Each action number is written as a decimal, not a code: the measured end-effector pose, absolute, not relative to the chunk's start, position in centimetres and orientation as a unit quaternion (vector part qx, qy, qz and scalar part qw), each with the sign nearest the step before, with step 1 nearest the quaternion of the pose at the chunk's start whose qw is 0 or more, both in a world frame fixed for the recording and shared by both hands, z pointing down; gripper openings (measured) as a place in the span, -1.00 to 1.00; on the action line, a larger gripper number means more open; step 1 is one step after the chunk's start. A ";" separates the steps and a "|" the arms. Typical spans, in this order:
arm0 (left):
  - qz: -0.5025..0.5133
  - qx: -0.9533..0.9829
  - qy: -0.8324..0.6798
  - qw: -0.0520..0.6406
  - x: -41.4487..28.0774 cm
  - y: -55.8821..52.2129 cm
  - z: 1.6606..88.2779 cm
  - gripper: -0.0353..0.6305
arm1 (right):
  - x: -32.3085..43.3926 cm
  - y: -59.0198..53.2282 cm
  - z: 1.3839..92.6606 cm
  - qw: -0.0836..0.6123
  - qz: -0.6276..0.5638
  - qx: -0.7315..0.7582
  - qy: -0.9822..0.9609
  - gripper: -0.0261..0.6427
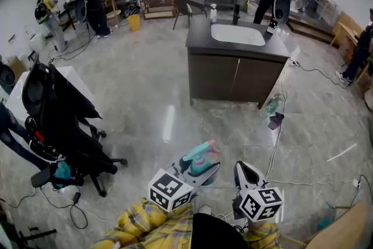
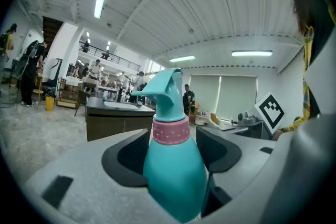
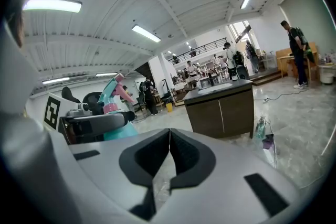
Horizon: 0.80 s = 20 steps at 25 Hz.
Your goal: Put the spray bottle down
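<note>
Nearest item: my left gripper (image 1: 204,171), held low in front of my yellow plaid sleeve (image 1: 145,218), its jaws pressed against both sides of the spray bottle (image 2: 173,165). The hold sits on the teal belly just below the pink collar (image 2: 170,131), probably because the body is widest there and the trigger head stays free; the bottle stands roughly upright in the jaws with its nozzle pointing away from me. It is in the air, resting on nothing. Beside it is my right gripper (image 3: 169,152), with its pads shut against each other and nothing between them. I judge it is only kept out of the way, since setting the bottle down needs one gripper. Below both there is only grey polished floor (image 1: 145,96), with a black office chair (image 1: 58,119) off to my left. Further ahead and well apart from me is a dark cabinet counter (image 1: 236,46) with a white basin, and a small bottle (image 1: 213,13) stands at its back edge. This looks the likeliest place to set the bottle down. Farthest back are shelves, tables and several people standing.
</note>
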<state>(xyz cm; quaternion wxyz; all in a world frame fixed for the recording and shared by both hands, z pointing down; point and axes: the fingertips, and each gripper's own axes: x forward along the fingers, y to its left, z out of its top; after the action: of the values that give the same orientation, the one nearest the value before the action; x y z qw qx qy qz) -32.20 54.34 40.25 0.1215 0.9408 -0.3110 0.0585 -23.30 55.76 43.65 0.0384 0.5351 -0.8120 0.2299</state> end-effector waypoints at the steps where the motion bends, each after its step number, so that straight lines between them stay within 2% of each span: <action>1: 0.057 0.941 -0.312 0.120 -31.8 54.5 40.4 -0.06 | -22.8 55.9 43.8 0.039 0.229 0.536 -0.812 -0.90; 10: 0.065 0.935 -0.326 0.123 -30.5 53.5 41.0 -0.06 | -20.8 55.4 45.2 0.039 0.249 0.536 -0.806 -0.90; 20: 0.059 0.942 -0.303 0.130 -28.6 46.8 41.6 -0.06 | -19.4 49.3 45.3 0.040 0.247 0.544 -0.801 -0.90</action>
<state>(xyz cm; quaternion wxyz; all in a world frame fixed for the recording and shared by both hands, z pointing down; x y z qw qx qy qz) -28.57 46.76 41.61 0.1302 0.9422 -0.3030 0.0593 -19.44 49.29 45.34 0.0399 0.5440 -0.8009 0.2469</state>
